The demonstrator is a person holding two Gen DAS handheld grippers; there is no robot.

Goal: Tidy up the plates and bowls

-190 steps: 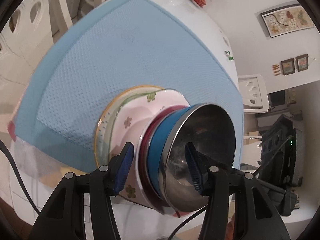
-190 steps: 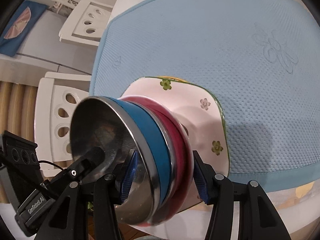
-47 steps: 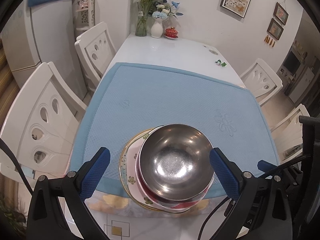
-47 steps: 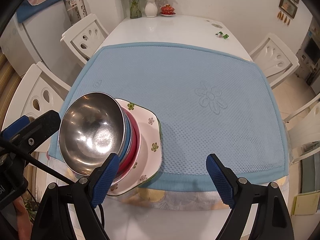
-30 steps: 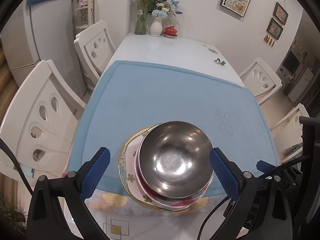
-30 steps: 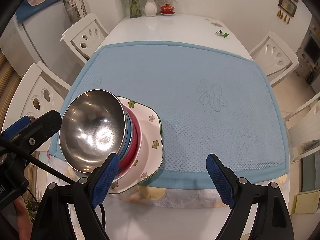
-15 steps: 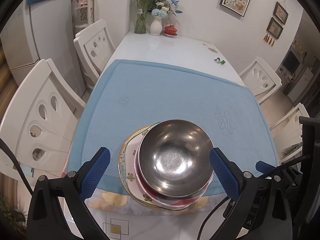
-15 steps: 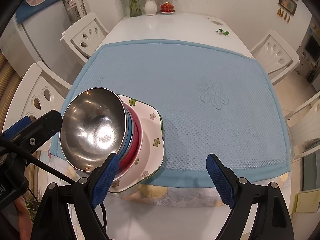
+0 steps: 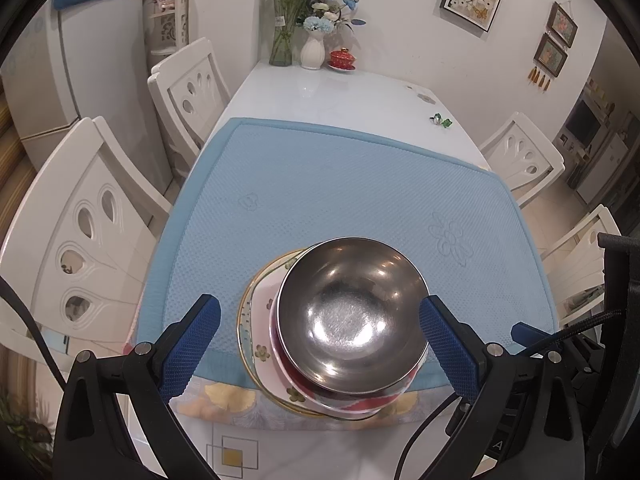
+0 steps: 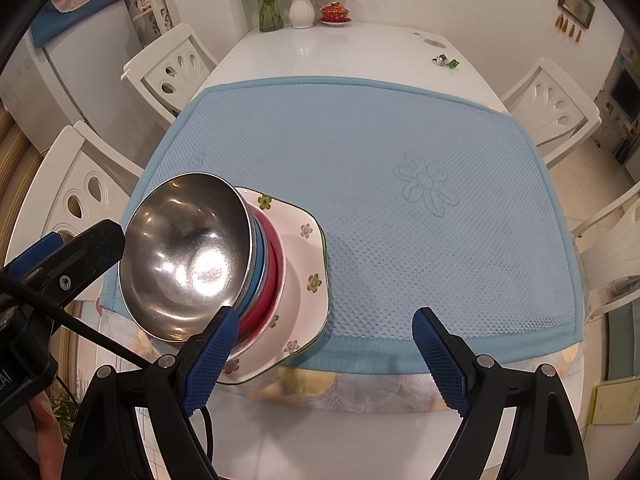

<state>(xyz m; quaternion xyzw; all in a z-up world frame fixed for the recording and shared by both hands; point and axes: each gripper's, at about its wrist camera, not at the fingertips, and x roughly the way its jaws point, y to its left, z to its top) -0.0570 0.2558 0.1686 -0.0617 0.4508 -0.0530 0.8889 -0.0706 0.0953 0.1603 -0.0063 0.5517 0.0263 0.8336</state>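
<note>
Bowls stacked on floral plate, both tools released.
Shiny steel bowl [image 9: 351,316] tops blue, red bowls at left tool's [image 9: 318,334] twelve o'clock; right tool [image 10: 326,350] empty.

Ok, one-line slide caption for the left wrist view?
Open left gripper hovers over steel bowl stacked on floral plate, blue mat.
</note>
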